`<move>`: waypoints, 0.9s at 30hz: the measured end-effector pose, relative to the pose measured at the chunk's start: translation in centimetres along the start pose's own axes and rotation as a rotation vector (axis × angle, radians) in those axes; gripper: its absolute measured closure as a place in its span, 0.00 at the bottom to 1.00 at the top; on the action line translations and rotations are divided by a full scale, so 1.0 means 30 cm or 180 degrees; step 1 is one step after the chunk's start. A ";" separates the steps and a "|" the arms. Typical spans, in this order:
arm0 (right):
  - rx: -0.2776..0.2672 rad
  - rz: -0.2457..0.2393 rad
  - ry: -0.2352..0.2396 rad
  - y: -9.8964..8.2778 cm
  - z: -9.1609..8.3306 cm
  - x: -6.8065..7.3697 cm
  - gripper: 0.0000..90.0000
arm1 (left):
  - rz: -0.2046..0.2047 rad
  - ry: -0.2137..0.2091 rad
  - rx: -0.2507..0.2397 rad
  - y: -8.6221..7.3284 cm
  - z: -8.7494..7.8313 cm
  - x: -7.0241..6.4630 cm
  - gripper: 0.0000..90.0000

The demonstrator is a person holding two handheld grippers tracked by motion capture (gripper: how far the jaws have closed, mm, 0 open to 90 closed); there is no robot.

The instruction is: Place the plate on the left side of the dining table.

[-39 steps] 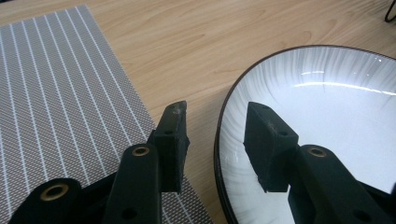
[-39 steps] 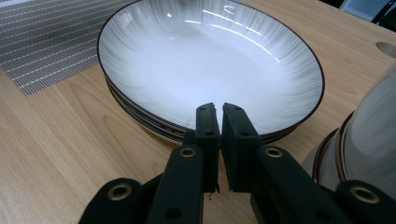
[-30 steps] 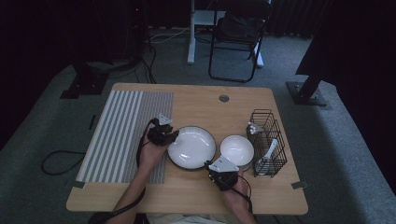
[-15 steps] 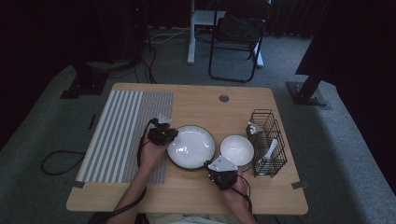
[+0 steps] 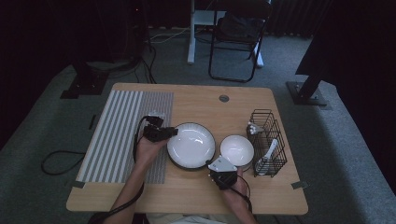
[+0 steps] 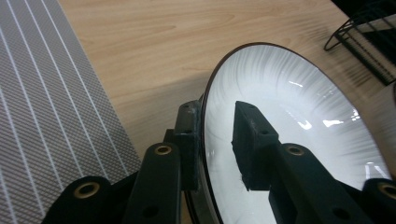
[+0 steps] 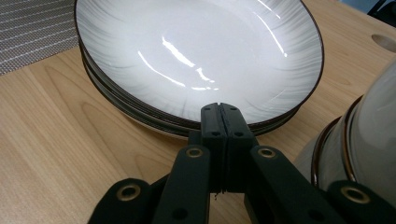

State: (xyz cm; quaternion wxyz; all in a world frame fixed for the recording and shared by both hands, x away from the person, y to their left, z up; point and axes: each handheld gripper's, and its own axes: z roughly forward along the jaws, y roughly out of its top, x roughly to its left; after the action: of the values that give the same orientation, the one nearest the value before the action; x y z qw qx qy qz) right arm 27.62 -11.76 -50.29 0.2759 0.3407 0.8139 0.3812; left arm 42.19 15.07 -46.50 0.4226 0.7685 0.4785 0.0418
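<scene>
Since a moment ago little on the worktop (image 5: 187,189) has shifted: both hands sit where they were, and only the left gripper (image 6: 217,140) has been working its jaws, which closed and have just been opening a little again. Its 2 jaws straddle the near-left rim of the top plate (image 5: 191,145), 1 jaw outside under the edge and 1 inside on the white face, with a gap showing beside the inner jaw, so I cannot tell whether they pinch it. In the right gripper view that plate is the uppermost of a stack, in the middle of the worktop beside the striped mat (image 5: 122,133). The right gripper (image 7: 222,112) has its jaws pressed fully together, holding nothing, tips at the stack's near edge. The bowls (image 5: 237,150) stand just right, before the wire rack (image 5: 270,140).
</scene>
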 end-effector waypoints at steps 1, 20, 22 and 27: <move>0.0001 -0.0002 -0.0004 0.000 0.000 0.000 0.99 | 0.0000 0.0000 0.0000 0.000 0.000 0.000 0.80; -0.0002 -0.0049 -0.0106 -0.002 0.002 0.006 1.00 | -0.0660 -0.0754 0.0088 -0.035 0.011 0.098 0.77; 0.0001 -0.0052 -0.0107 -0.002 0.002 0.006 1.00 | -0.0652 -0.0789 0.0222 -0.036 0.028 0.090 0.76; 0.0007 -0.0057 -0.0089 -0.004 0.003 0.008 1.00 | -0.0705 -0.0758 0.0097 -0.047 0.044 0.089 0.81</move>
State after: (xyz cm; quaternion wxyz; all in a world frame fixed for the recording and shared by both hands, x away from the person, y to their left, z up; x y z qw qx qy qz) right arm 27.50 -11.59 -50.49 0.2904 0.3390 0.8134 0.3730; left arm 43.27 16.60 -49.22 0.4667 0.7169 0.5074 -0.1036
